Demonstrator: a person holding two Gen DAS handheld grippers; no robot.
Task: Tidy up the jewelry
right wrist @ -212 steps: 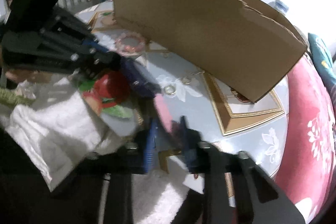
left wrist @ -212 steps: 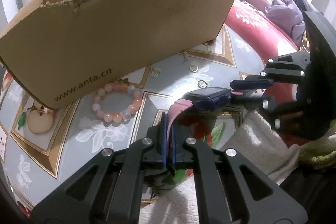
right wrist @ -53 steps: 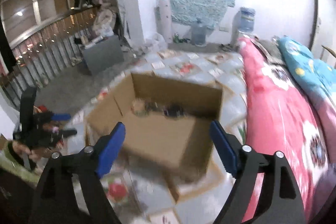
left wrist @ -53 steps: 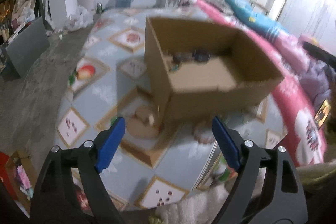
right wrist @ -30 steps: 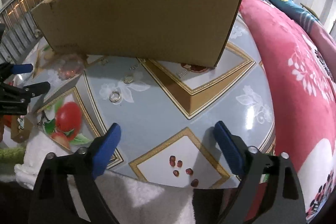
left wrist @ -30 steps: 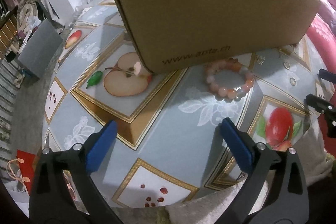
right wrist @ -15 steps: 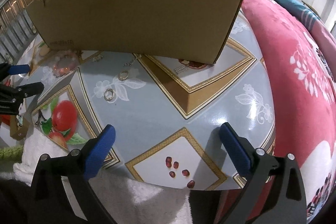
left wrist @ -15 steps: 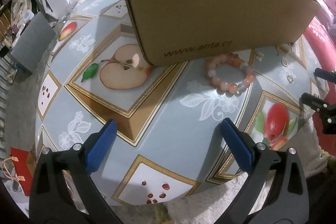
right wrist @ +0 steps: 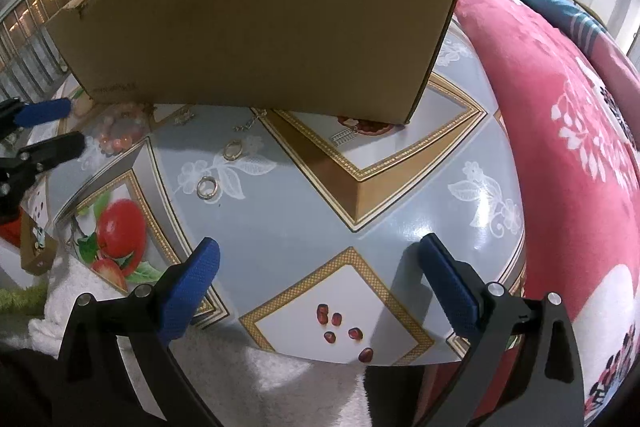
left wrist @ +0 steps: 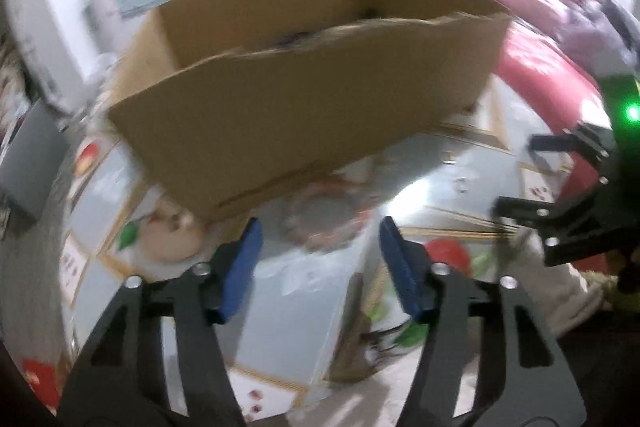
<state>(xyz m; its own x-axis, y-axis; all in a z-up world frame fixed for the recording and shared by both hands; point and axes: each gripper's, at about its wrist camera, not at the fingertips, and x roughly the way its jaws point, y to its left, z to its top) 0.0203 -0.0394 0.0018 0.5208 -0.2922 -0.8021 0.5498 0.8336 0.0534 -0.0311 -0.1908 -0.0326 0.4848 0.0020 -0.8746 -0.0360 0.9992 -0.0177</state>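
- Your left gripper [left wrist: 316, 259] has just been closing: its blue pads stood wide apart half a second ago and now sit roughly half as far apart, with nothing between them. It is released, not gripping anything.
- That view has also gone from sharp to smeared and tipped upward, so you now look over the torn front rim of the cardboard box [left wrist: 304, 95] into its inside, where only dark blurred shapes show.
- The beaded bracelet [right wrist: 120, 131] lies on the tablecloth [right wrist: 288, 211] just in front of the box's front wall, near its left corner. In the left view it is a pinkish blur [left wrist: 324, 215] just ahead of the pads.
- Two rings [right wrist: 207, 187] and a small chain [right wrist: 246, 125] lie on the cloth in front of the same wall, further right than the bracelet.
- Your right gripper [right wrist: 320, 283] hangs wide open and empty, well in front of the box.
- I judge the closing jaws were meant for the bracelet, but it is not caught; that pick is yet to be made.
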